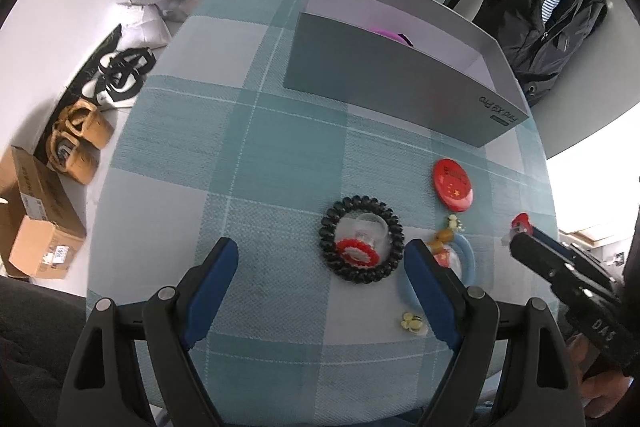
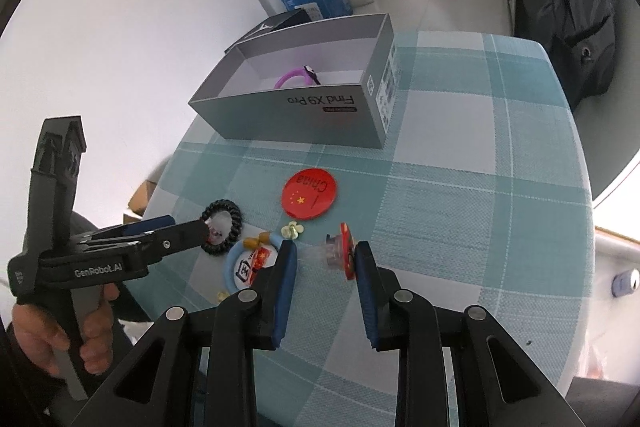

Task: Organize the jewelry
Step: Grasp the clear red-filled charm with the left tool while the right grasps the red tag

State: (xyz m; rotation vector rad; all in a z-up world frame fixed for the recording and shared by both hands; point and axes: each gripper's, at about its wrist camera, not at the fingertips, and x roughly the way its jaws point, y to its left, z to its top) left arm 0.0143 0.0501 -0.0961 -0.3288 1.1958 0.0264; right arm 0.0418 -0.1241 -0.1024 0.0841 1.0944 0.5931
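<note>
1. Left wrist view: the left gripper [image 1: 320,279] stands wide with nothing between its jaws, poised over the black coil hair tie [image 1: 362,238], which lies flat on the checked tablecloth [image 1: 224,147] and rings a red-and-clear charm [image 1: 360,245].
2. Same view: the red China badge [image 1: 453,183] lies between the hair tie and the grey box [image 1: 384,83]. A blue ring [image 1: 466,259] sits just beside the left gripper's right-hand finger.
3. Right wrist view: the right gripper [image 2: 325,259] is narrowed on a red-and-clear clip [image 2: 340,253]. The right-hand pad appears to touch the red rim; contact on the other side cannot be confirmed.
4. Same view: the box is open and holds a purple band [image 2: 294,77].
5. Judgement: the step in hand is lifting the clip. Confirm both pads bear before raising, lift straight up, clear the box's near wall, and release low inside.
6. Judgement: keep the left gripper off the hair tie until the right one is clear.
</note>
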